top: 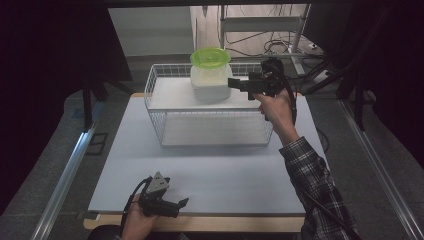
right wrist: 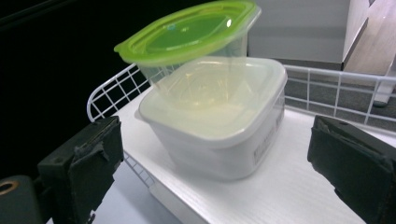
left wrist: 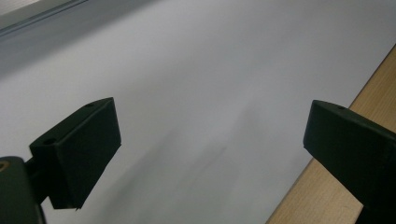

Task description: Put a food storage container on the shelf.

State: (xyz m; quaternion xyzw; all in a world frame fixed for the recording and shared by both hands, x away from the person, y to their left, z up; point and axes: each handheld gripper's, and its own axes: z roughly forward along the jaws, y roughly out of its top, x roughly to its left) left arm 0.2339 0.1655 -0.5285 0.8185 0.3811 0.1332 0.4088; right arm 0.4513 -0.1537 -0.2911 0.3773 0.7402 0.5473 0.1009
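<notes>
On the wire rack's [top: 156, 107] white shelf, a green-lidded container [top: 210, 57] sits atop a white tub [top: 210, 82]. Right gripper [top: 235, 83], jaws spread, hovers beside the tub. Left gripper [top: 179, 204] rests spread at the table's [top: 210, 170] near edge.

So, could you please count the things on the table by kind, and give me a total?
Food containers: 2, a green-lidded container stacked on a white container
Wire shelf racks: 1, the white rack
Handheld grippers: 2, left gripper and right gripper
Total: 5

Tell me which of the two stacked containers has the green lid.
The upper container, the smaller clear one with the green lid, sitting on the larger container, whose lid is whitish. The right gripper is open toward them.
</notes>
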